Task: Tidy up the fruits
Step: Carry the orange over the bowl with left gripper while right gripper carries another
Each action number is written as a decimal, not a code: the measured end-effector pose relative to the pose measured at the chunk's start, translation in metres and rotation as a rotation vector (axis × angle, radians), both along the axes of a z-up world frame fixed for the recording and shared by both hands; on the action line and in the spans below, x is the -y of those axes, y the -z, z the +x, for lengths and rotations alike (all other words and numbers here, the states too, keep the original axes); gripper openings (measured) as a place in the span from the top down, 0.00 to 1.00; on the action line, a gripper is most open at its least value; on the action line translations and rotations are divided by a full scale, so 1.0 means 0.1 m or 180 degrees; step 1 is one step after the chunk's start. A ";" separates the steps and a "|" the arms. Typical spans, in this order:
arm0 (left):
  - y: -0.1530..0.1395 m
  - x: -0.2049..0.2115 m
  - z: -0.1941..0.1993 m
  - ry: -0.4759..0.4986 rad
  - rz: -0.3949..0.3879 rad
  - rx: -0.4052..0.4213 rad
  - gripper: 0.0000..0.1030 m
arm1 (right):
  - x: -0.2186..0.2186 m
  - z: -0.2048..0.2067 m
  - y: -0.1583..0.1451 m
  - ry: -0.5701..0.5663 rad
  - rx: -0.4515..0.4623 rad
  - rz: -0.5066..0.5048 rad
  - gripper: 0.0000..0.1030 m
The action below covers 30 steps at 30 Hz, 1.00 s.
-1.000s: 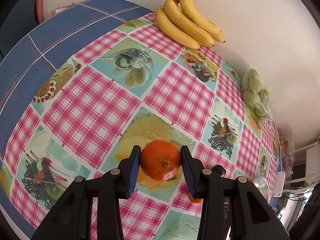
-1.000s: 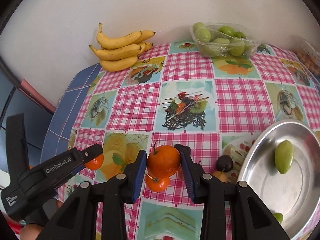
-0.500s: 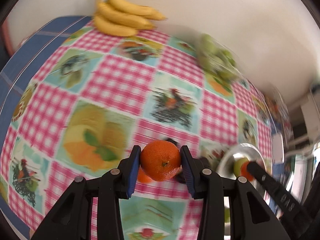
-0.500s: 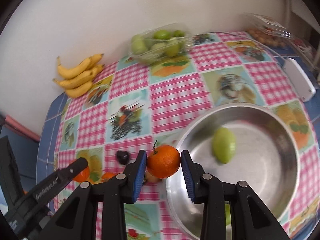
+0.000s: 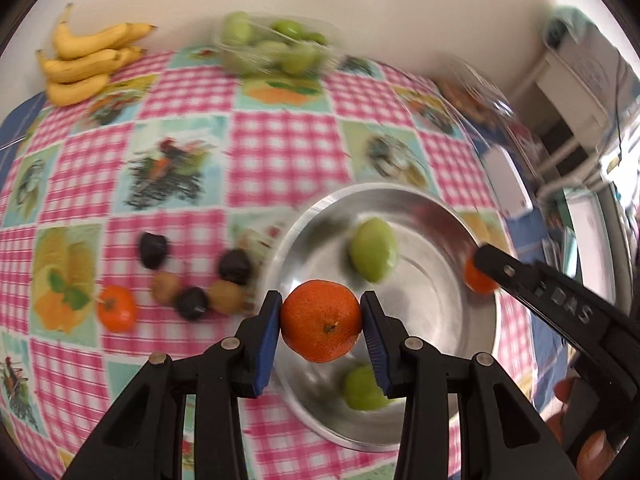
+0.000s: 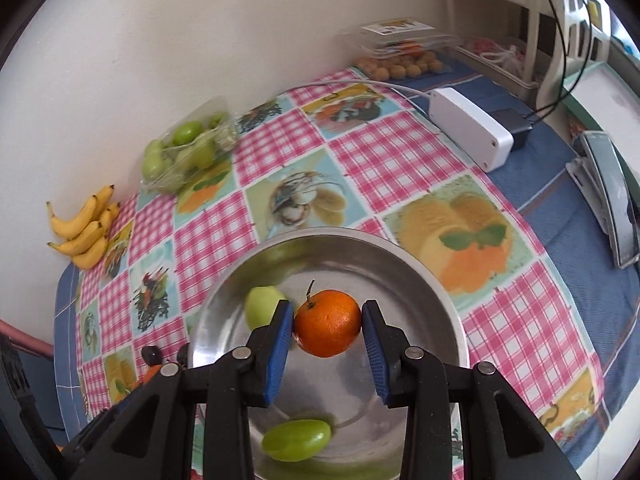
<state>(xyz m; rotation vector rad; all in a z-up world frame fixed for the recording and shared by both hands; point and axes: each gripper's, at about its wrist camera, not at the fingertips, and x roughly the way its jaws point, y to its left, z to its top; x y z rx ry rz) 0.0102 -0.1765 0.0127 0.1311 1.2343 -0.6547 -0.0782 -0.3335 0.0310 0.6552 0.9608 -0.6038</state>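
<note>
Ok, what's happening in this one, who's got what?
A person is sorting fruit with two hand-held grippers. The left gripper is shut on an orange, and the right gripper is shut on another orange. Both are held over the metal bowl, which already has two green fruits in it. One orange, some dark fruits and brownish ones lie loose on the tablecloth beside the bowl.

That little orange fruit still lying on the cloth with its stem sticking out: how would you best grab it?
Grip the loose tangerine across its round middle, coming from above, one pad on each side. Its stem points sideways toward the brown fruit, so keep the pads off that end. The cloth on its other sides is bare. The left gripper holds its tangerine the same way.
</note>
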 end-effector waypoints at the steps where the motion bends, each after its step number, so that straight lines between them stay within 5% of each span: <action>1: 0.03 0.04 -0.03 0.0032 0.0028 -0.0013 0.60 | 0.02 0.00 0.03 0.0007 -0.0019 0.0022 0.63; 11: 0.33 0.16 -0.10 0.0106 0.0202 -0.0256 0.60 | 0.03 0.07 0.35 -0.0065 -0.0217 0.0269 0.63; 25: 0.43 0.21 -0.08 0.0139 0.0273 -0.0310 0.60 | 0.05 0.09 0.37 -0.0068 -0.0270 0.0237 0.62; 30: 0.36 0.19 -0.07 0.0130 0.0243 -0.0260 0.52 | 0.05 0.10 0.36 -0.0073 -0.0275 0.0234 0.61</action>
